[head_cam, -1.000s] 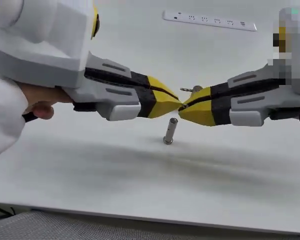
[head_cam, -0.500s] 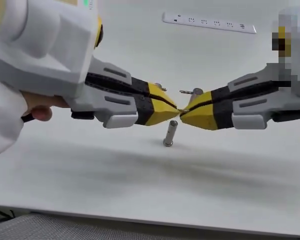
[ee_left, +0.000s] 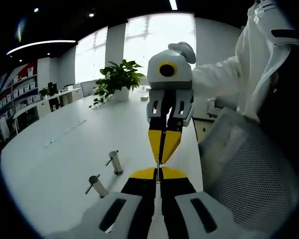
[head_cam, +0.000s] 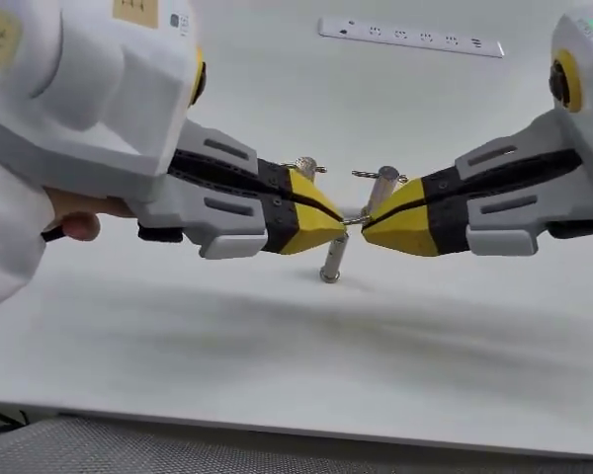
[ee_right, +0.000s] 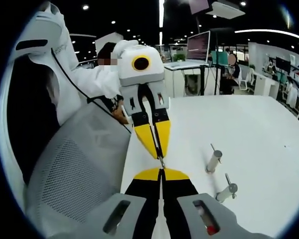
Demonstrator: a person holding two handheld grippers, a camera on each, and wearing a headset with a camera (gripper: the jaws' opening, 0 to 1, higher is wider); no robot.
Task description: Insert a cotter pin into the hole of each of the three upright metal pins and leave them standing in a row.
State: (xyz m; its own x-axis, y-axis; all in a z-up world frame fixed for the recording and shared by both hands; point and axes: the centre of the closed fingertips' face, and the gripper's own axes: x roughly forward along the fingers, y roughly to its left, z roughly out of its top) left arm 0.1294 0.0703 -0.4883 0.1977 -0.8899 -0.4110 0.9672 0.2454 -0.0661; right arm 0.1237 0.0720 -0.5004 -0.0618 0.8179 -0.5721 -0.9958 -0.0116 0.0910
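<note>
Three small metal pins stand on the white table. The nearest pin has a bare top and leans a little, just below the gripper tips. Behind them, the left pin and the right pin each carry a cotter pin through the top. My left gripper and right gripper meet tip to tip, both shut, with a thin cotter pin spanning the small gap between them. The left gripper view has the two fitted pins at left; in the right gripper view they stand at right.
A white power strip lies at the table's far edge. A grey mesh chair sits below the near edge. A potted plant stands at the far end of the long table. A white sleeve is at left.
The two tips were touching and now stand slightly apart, with the cotter pin bridging them. They have dropped a little toward the bare pin, and the two rear pins now show above the jaws.
</note>
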